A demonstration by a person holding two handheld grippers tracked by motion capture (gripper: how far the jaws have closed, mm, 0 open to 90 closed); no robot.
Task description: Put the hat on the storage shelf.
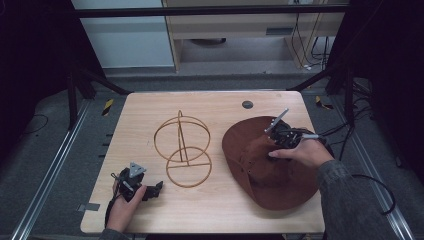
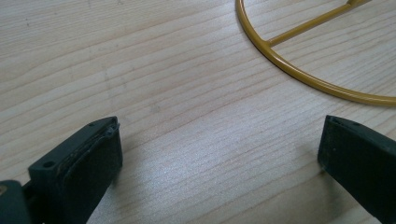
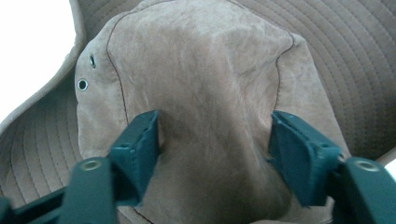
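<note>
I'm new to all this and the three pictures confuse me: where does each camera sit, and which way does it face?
High view: above the person's side, looking forward and down on the table; both forearms show.
Left gripper view: rides the left tongs, facing bare wood and the wire hat stand; its open jaws show.
Right gripper view: rides the right tongs, facing the brown suede hat, jaws pinching its crown.
Shared: the high view also shows stand and hat.

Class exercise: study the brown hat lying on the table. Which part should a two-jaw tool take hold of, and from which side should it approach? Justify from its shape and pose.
Grip the crown of the brown hat, coming down from above. The hat lies brim-down, so the soft crown bulges upward and can fold between the jaws, while the wide brim lies flat on the table, giving little edge to catch. The right tool already straddles the crown, pads pressing into the suede.
</note>
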